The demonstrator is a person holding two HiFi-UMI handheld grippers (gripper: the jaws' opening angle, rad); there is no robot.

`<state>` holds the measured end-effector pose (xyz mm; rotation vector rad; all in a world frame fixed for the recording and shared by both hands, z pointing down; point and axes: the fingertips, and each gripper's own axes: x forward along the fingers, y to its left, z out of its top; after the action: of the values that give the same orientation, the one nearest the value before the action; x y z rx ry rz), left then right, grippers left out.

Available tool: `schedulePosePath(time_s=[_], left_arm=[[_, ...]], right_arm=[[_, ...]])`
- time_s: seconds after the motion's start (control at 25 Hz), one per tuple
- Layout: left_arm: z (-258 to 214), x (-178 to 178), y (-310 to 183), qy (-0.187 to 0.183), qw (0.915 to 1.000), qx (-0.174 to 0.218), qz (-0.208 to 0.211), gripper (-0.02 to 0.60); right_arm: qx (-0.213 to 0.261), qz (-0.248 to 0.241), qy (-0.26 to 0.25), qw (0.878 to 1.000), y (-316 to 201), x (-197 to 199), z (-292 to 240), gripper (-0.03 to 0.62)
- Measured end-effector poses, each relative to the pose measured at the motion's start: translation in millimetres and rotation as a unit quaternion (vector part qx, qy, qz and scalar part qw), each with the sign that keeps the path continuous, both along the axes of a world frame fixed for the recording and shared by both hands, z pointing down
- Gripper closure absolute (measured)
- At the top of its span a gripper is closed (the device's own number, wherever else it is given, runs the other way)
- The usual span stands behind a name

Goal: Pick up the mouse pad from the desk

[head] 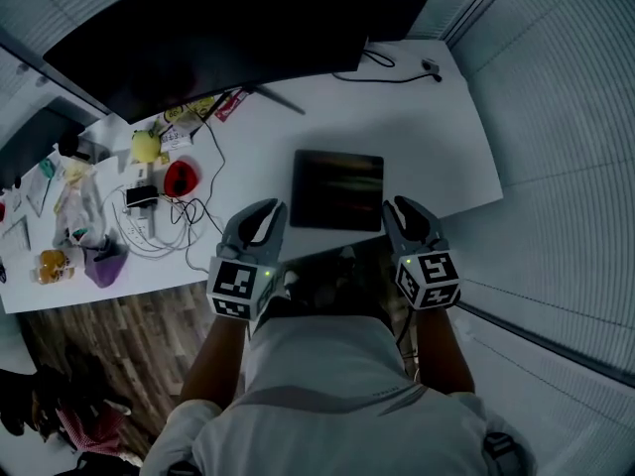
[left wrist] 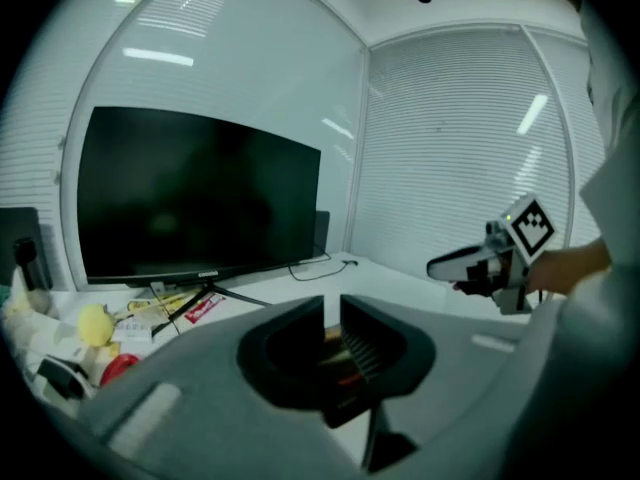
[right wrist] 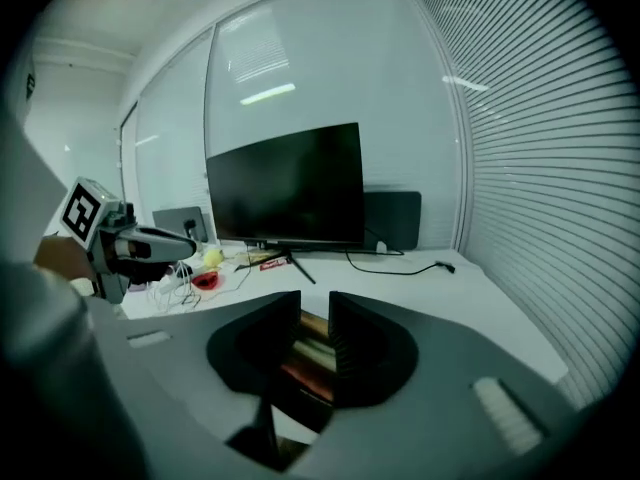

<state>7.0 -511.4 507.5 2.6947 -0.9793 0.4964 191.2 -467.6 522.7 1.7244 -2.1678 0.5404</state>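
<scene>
The dark square mouse pad (head: 337, 189) lies flat on the white desk (head: 427, 137), close to its near edge. My left gripper (head: 266, 209) hovers at the pad's left near corner, and my right gripper (head: 402, 209) at its right near corner. Both stand slightly open with nothing between their fingers. In the left gripper view the left gripper (left wrist: 332, 313) shows a narrow gap with the glossy pad (left wrist: 345, 356) behind it. The right gripper (right wrist: 315, 310) frames the pad (right wrist: 310, 356) in its gap in the right gripper view. Neither gripper touches the pad.
A large black monitor (head: 218, 28) stands at the back of the desk, with a black cable (head: 397, 72) beside it. Clutter fills the desk's left side: a red object (head: 180, 178), a yellow toy (head: 147, 147), tangled white cables (head: 159, 231). Wooden floor (head: 129, 335) shows below the desk edge.
</scene>
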Motion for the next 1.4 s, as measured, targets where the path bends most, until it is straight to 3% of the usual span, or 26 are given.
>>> schedulePosePath(time_s=[0.24, 0.48, 0.68, 1.16, 1.2, 1.28, 1.4], left_arm=[[83.6, 39.4, -22.6, -0.069, 0.9932, -0.093, -0.013, 0.411], [198.8, 50.5, -33.3, -0.196, 0.9679, -0.157, -0.011, 0.341], [239.1, 52.2, -29.2, -0.229, 0.9518, -0.204, -0.014, 0.307], [243.4, 56.4, -25.7, -0.238, 0.9401, -0.243, -0.023, 0.354], [243.8, 56.5, -24.8, -0.238, 0.9402, -0.242, -0.024, 0.359], [244.7, 59.1, -20.2, -0.242, 0.9405, -0.238, -0.022, 0.391], [243.6, 67.2, -9.3, -0.245, 0.9428, -0.226, -0.013, 0.493]], right_arm=[[-0.11, -0.018, 0.002, 0.994, -26.2, 28.9, 89.7, 0.374], [-0.201, -0.01, 0.003, 0.979, -36.3, 35.1, 177.3, 0.316], [-0.251, -0.008, 0.017, 0.968, -32.0, 30.0, 216.5, 0.308], [-0.268, 0.014, 0.016, 0.963, -31.1, 25.4, 223.1, 0.332], [-0.265, 0.013, 0.014, 0.964, -30.3, 24.0, 222.4, 0.346], [-0.259, 0.005, 0.014, 0.966, -28.5, 16.0, 222.1, 0.432], [-0.256, -0.005, 0.022, 0.967, -25.2, 4.5, 223.5, 0.521]])
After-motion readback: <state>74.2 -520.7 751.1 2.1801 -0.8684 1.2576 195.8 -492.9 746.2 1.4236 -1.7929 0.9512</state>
